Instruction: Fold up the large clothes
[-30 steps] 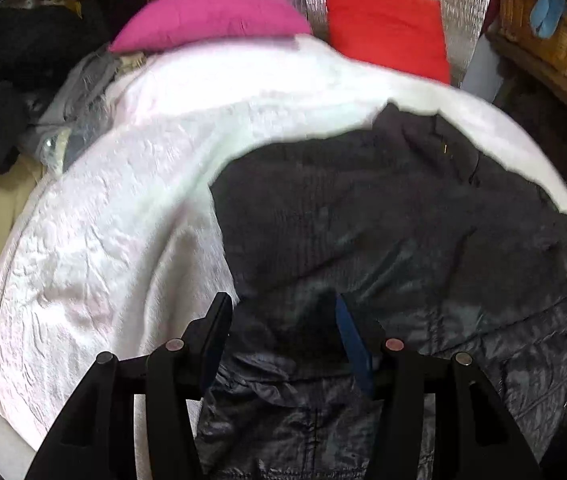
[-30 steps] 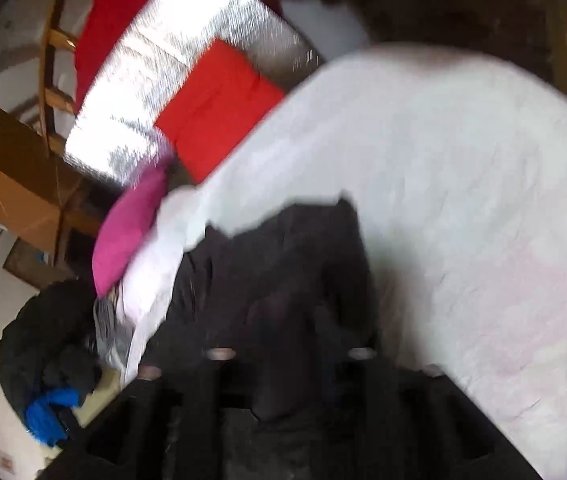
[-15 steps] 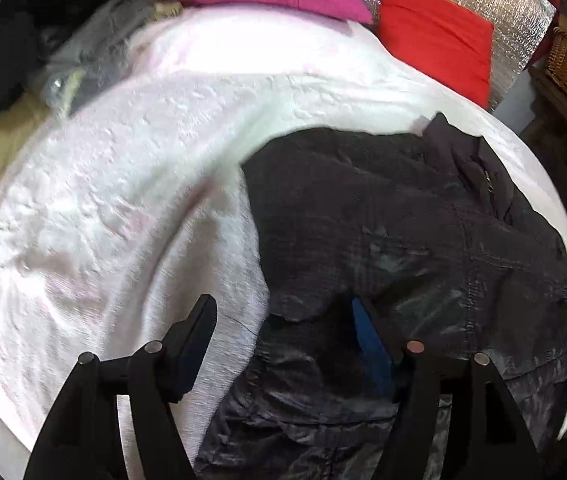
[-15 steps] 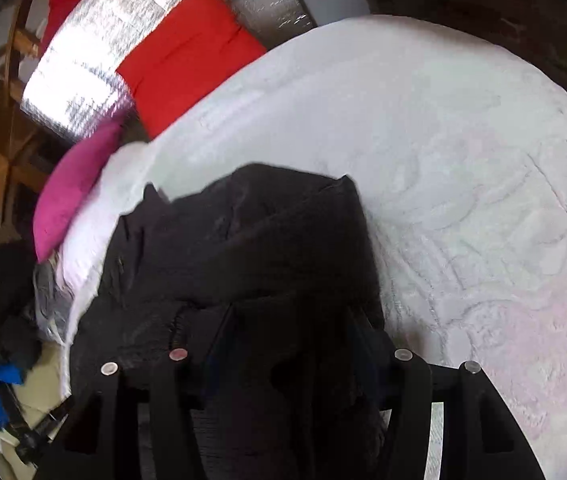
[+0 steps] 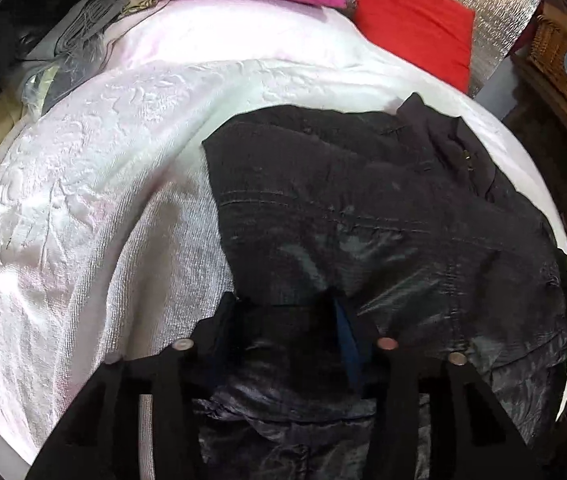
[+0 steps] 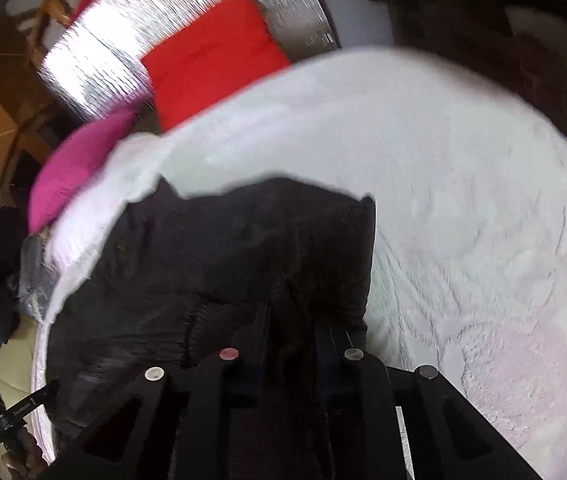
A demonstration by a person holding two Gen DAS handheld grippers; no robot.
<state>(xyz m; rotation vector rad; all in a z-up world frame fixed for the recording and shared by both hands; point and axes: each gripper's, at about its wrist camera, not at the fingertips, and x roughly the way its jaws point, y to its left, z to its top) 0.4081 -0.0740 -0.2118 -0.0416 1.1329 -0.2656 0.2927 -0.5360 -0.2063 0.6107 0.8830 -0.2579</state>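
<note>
your left gripper (image 5: 283,312) and right gripper (image 6: 295,320) each clamp the black jacket (image 5: 383,216); bare white bedspread (image 5: 83,200) lies leftward.

Item: black jacket (image 5: 383,216), large, 1 pc. Fabric: shiny quilted/padded shell w/ stitched seam lines across the panel; matte darker part toward the far end. Small metal zip pull visible nr the collar end in left wrist view. State: partly folded, one layer doubled over, wrinkled, not flat. Pose: spread across a white textured bedspread (image 5: 83,208), collar end pointing to the pillows side. Right wrist view: same jacket (image 6: 223,264), far edge straight, corner turned up at right.
</note>
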